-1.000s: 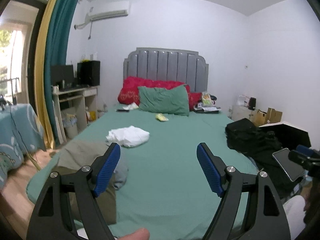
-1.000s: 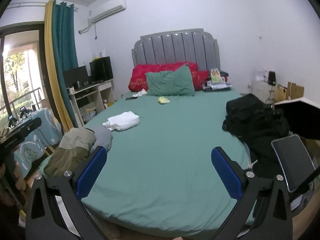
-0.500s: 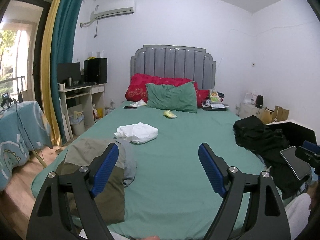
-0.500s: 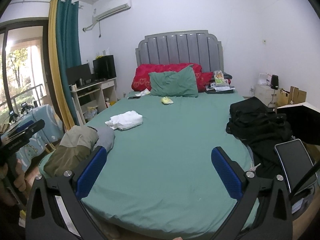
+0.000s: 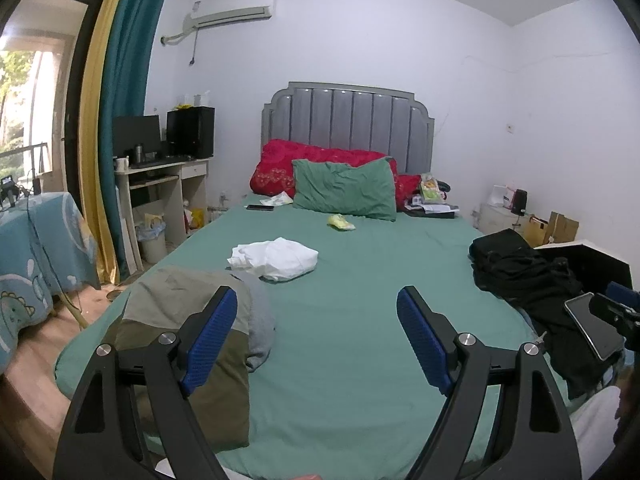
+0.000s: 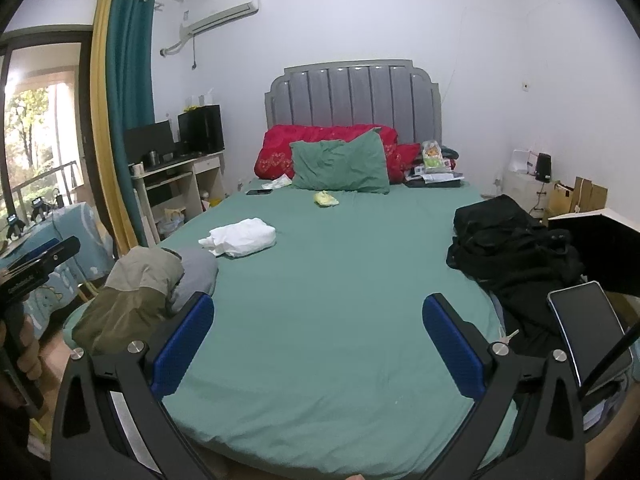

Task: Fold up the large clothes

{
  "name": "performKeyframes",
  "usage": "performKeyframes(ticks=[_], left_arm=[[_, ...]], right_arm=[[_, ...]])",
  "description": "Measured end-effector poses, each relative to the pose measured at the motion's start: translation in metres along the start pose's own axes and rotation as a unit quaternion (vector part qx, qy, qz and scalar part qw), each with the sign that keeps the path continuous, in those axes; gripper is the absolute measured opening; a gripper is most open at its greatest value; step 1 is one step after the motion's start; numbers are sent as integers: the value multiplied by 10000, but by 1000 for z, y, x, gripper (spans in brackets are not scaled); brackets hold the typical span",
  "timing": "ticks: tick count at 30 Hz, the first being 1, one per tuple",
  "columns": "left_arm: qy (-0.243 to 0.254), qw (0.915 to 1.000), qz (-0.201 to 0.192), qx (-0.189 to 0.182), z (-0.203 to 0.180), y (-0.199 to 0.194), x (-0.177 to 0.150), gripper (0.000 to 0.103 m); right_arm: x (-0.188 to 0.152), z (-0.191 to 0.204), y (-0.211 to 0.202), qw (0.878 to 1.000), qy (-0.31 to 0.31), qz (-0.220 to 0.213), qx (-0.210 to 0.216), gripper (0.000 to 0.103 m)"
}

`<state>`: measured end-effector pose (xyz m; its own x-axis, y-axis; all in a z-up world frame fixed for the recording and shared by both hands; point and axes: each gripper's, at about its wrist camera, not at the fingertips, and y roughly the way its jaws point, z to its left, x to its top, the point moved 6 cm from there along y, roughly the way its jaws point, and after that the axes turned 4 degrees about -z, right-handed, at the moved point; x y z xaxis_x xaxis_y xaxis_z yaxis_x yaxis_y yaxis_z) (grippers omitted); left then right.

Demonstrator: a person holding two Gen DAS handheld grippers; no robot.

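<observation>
- Both my left gripper [image 5: 316, 334] and right gripper [image 6: 318, 344] hover with jaws spread wide, holding nothing.
- The black clothes [image 6: 512, 248] lie heaped at the bed's [image 6: 328, 280] right edge; a careless tug could drag the phone [image 6: 588, 332] beside them off.
- The olive garment [image 5: 180, 320] overhangs the left corner and may slide.

One bed [image 6: 328, 280] holds three clothing heaps [image 6: 240, 236] (white, olive-grey, black) and two pillows [image 6: 340, 166].
</observation>
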<state>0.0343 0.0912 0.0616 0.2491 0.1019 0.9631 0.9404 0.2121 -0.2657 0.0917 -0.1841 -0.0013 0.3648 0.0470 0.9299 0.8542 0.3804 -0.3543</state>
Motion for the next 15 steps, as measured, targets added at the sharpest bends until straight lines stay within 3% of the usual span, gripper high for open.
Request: performKeyframes(ticks=[15], left_arm=[[-161, 9997, 181, -69, 15, 22, -17, 85]], right_arm=[[-8, 2, 20, 9999, -30, 131, -73, 103]])
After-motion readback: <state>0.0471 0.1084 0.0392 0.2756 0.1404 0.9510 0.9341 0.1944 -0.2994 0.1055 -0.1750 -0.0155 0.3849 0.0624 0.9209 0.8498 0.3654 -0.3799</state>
